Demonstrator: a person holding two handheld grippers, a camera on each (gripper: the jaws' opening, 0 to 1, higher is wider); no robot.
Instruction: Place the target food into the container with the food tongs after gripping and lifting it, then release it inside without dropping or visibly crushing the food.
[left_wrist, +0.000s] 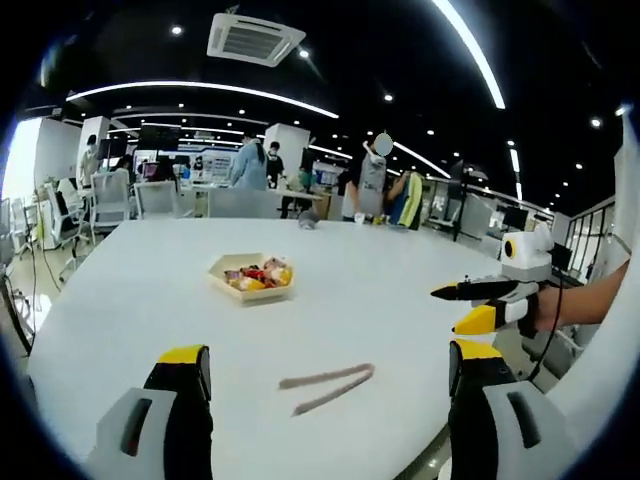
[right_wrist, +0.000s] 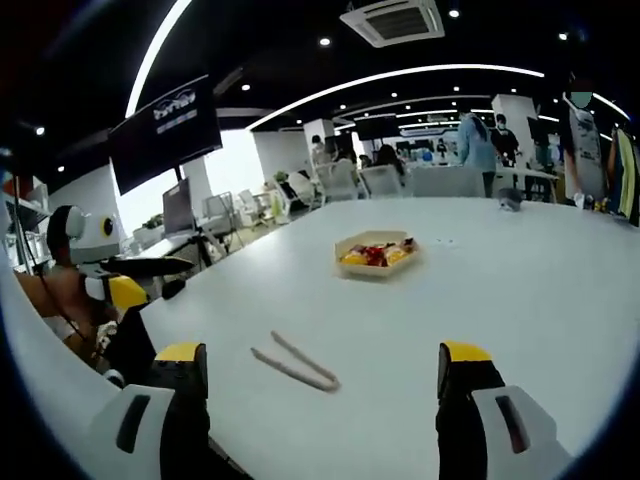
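Brown food tongs (left_wrist: 325, 388) lie flat on the white table (left_wrist: 150, 300), just ahead of my left gripper (left_wrist: 328, 358), whose jaws stand wide open with nothing between them. Farther back sits a pale tray (left_wrist: 252, 275) holding red, yellow and orange food pieces. My right gripper (left_wrist: 456, 308) comes in from the right, held in a hand, its jaws apart. In the right gripper view the tongs (right_wrist: 295, 365) lie between the open jaws of my right gripper (right_wrist: 320, 355). The tray (right_wrist: 377, 253) sits beyond them, and my left gripper (right_wrist: 160, 280) shows at the left.
A small dark object (left_wrist: 308, 222) rests near the table's far edge. Beyond that edge, people (left_wrist: 372, 185) stand among chairs (left_wrist: 160, 198) and desks. The table's near edge runs close under both grippers. A dark screen (right_wrist: 165, 130) hangs at the left.
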